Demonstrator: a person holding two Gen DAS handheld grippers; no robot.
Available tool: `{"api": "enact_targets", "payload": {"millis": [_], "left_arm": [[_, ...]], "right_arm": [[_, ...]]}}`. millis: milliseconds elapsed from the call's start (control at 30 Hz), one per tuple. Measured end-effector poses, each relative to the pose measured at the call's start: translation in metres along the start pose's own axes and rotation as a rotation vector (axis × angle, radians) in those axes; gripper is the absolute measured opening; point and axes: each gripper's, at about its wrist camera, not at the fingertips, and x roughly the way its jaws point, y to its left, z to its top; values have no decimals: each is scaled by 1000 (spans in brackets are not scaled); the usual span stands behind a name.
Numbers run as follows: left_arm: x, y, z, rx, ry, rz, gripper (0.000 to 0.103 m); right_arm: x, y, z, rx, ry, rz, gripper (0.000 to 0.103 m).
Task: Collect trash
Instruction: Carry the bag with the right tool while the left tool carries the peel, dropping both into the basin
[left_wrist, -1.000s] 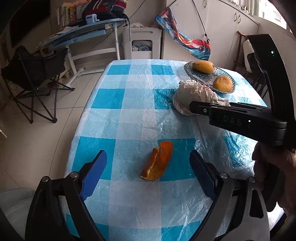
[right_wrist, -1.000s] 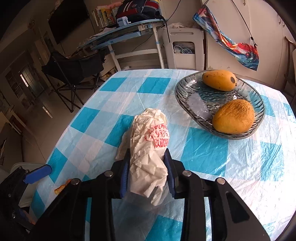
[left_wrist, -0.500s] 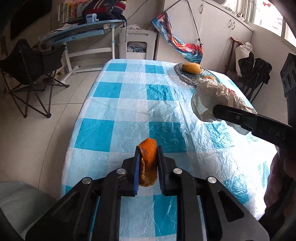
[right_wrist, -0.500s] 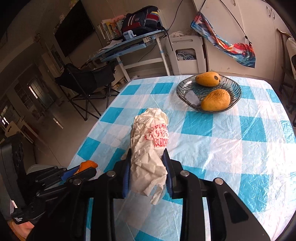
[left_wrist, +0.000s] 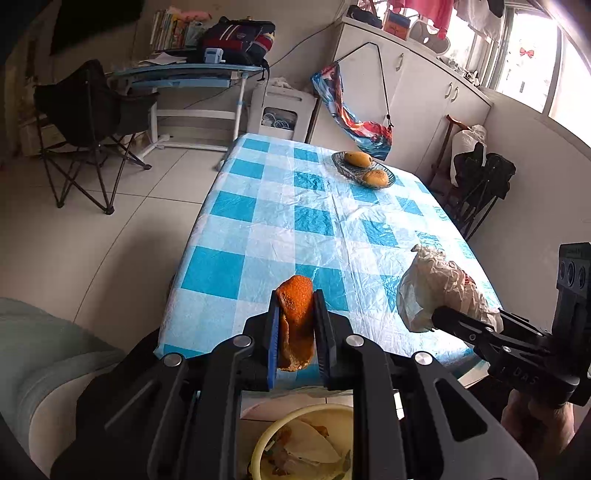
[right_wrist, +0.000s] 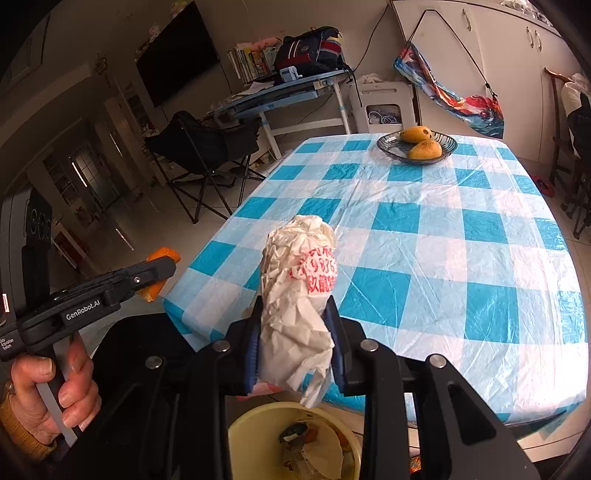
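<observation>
Over the near edge of the tabletop, both tools hang above a yellow bin on the floor, each loaded. The left gripper has its fingers clamped on a piece of orange peel, which stands upright between them, clear of the checked cloth. The right gripper has its fingers closed on a crumpled white paper wrapper with red print, its loose tail dangling just above the bin's rim. The step in hand looks like the drop. To do it well, I would bring each load squarely over the bin's mouth before letting go, since the peel seems to sit nearer the table edge than the bin's centre; then lower a little and open the fingers fully so the light paper falls free instead of clinging to a pad. Releasing one at a time would keep the two tools from knocking together. The right wrist view shows the person's hand gripping the left tool's handle and the red lettering on the wrapper; the left wrist view hides those but shows the window side of the room. Both views show the dish of mangoes at the far end.
</observation>
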Motion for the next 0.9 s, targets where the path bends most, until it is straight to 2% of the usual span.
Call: {"api": "enact_targets", "payload": {"millis": [200,433,533,567,667,700,900], "left_arm": [[-36,5,-12,4,-39,-15,17],[-66,9,-24,-9,-73,-25,17],[-75,10,-29,-8,-80,-26,17],[-78,10,-31,-6,-82,-26,17],[-85,9,-36,-1,-82,-27,17],[-86,9,-38,2,-78,-30,17],[-81,-4,-53,40,-22,-57,17]], "right_arm": [[-22,22,-35,-18,46,2,32],[-13,48,-82,-78,247,-2,33],[-7,56,-95,-106,325,-3,42],[-8,58,-97,-114,330,-16,48],[-19,55,-98,-88,284,-29,56],[-26,52,-96,-64,253,-27,60],[-68,30,-81,60,31,-7,67]]}}
